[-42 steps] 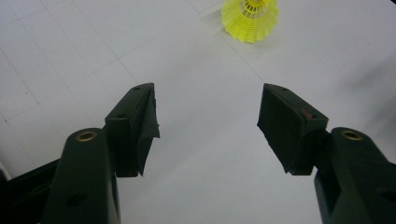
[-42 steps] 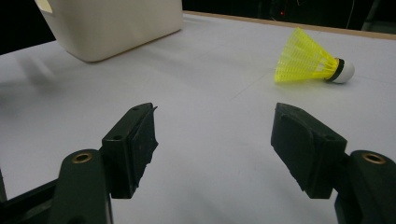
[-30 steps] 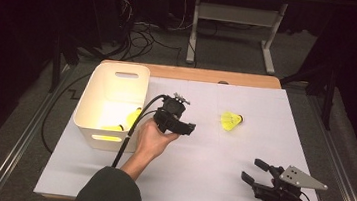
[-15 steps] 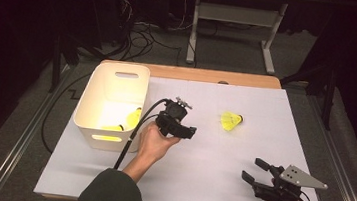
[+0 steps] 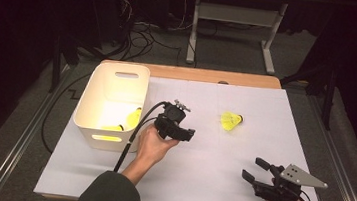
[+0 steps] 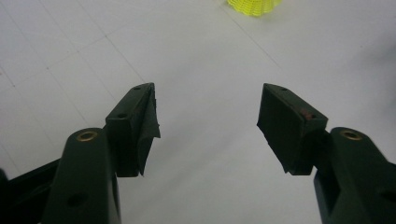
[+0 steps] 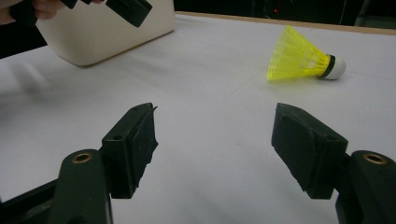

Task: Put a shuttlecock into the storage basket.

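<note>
The work surface is a white sheet (image 5: pixel 208 184) laid over a wooden tabletop (image 5: pixel 209 76); the wood is seen only as a strip at the far edge. Faint fold lines are seen crossing the sheet in the left gripper view. The room around is dark: grey floor, cables (image 5: pixel 143 31) tangled at far left, a white table frame (image 5: pixel 234 31) at far centre. A small red light is seen far back. No readable writing or brand is made out anywhere.

A cream bin (image 5: pixel 110 104) is set at the left of the sheet, with yellow shuttlecocks (image 5: pixel 132 118) inside.

A loose yellow shuttlecock (image 5: pixel 231 120) is lying on its side right of centre, cork end to the right, touched by nothing.

The left gripper (image 5: pixel 183 131) is held just right of the bin, jaws spread wide, nothing between them. The right gripper (image 5: pixel 254 171) is held at the near right, jaws likewise apart and empty.
</note>
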`<state>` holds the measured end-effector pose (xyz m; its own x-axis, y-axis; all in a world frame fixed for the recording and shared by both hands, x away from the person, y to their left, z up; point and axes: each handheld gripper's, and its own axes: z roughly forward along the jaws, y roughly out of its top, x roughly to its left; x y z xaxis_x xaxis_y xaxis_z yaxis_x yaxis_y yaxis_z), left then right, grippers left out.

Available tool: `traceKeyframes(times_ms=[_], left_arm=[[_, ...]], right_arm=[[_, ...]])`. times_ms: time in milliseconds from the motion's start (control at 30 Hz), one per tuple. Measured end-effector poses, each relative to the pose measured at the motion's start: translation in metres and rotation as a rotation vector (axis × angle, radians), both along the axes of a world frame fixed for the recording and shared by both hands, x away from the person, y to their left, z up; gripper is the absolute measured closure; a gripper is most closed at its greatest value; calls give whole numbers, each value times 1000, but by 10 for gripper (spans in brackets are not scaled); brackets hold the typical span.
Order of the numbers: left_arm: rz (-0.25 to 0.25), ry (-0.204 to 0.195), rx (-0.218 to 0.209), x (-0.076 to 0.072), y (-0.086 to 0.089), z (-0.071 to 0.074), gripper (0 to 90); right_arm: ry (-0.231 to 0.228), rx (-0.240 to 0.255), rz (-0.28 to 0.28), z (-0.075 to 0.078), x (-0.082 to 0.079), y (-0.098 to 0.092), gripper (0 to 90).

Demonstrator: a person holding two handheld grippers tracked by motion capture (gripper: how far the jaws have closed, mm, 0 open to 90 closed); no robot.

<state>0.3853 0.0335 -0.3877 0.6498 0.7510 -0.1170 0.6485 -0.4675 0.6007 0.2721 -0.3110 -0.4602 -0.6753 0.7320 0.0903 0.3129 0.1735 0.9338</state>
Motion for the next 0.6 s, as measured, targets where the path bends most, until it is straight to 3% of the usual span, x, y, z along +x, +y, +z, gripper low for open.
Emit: traceKeyframes(times_ms=[600], left_arm=[[1, 6, -10, -5, 2, -22, 387]], right_arm=[[4, -32, -23, 2, 8, 8, 304]])
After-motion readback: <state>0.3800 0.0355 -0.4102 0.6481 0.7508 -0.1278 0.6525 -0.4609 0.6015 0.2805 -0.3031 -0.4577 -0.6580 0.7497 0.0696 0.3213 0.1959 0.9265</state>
